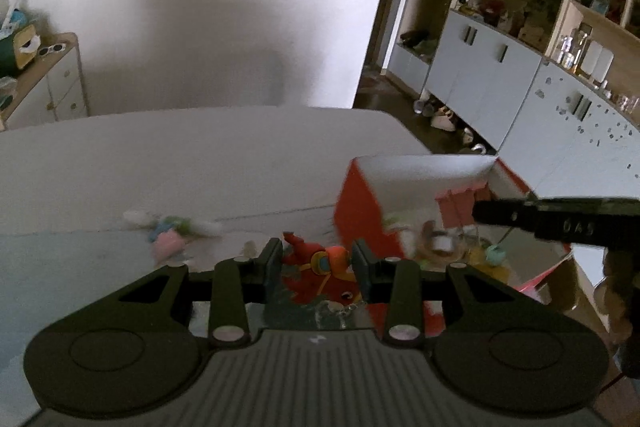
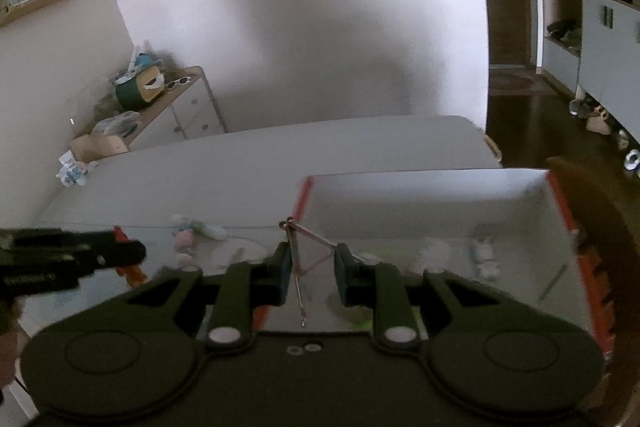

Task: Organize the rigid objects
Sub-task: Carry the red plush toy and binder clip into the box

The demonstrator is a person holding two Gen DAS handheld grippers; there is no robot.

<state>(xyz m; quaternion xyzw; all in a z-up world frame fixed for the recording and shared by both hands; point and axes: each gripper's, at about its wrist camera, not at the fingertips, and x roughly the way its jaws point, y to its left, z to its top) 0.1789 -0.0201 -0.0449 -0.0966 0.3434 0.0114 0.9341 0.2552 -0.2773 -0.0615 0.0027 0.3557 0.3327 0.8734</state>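
Left wrist view has the left gripper [image 1: 316, 261] sitting low over the table [image 1: 200, 155] with a red figurine [image 1: 326, 269] right between its fingers. The jaws are only partly apart and look about as wide as the toy, but honestly I can't tell if they're actually pinching it or just framing it. It could be either.

Just to the right of it is the red box [image 1: 360, 211], open on top with a white inside, and there's already stuff in there: small bits, something teal, something yellowish, all too blurry to name. So I'd say the sorting is partly done.

The right gripper [image 2: 312, 267] is up over the near-left corner of the same box, by its red edge, and a thin metal wire piece [image 2: 298, 263] hangs between its fingers, with a pinkish rod branching off it. The jaws are moderately apart and the wire lies close to the left finger [image 2: 282, 273]. There's a clear gap to the right one, so I can't call it a grip. It may be getting dropped in.

What's left, as far as I can see: the red figurine isn't in the box yet, and a little pile of pastel toys [image 1: 168, 233] (pink, blue, green, white) sits loose on the table, well left of the box. My guess is a bit past halfway, with a few more pickups to go.
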